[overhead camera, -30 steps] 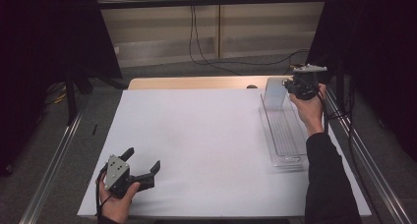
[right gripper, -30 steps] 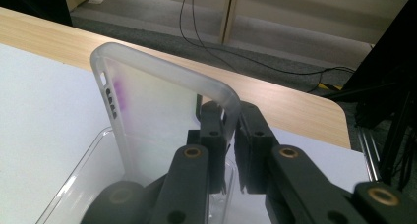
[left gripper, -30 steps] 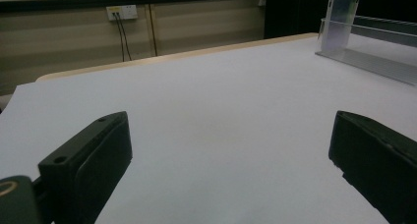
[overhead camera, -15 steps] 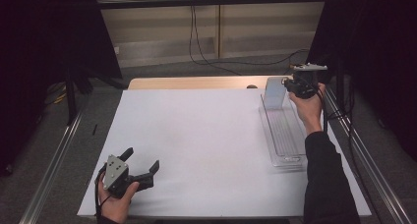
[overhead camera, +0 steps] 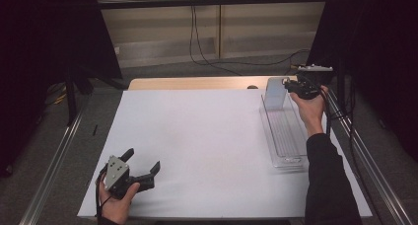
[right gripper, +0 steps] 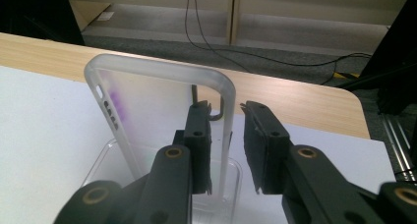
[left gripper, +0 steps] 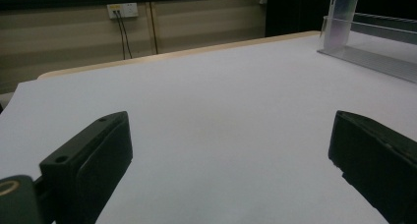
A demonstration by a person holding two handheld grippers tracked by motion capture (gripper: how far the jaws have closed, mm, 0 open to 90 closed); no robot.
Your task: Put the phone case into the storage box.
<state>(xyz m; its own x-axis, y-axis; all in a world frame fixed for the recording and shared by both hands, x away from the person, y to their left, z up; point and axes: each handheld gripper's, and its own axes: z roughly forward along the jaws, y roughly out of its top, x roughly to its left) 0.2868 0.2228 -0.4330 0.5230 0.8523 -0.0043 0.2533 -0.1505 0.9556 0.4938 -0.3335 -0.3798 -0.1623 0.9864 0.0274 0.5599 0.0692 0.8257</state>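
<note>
Riding right tongs, just opening, straddle phone case edge; left tongs spread.

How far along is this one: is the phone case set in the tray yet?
Done, apparently: the translucent phone case stands upright at the far end of the clear tray. In hand: the right gripper has just been opening its jaws; the case's edge sits between them with a gap on one side, so this looks like a release. Left: drawing that gripper clear. The left gripper rests open, holding nothing.
</note>
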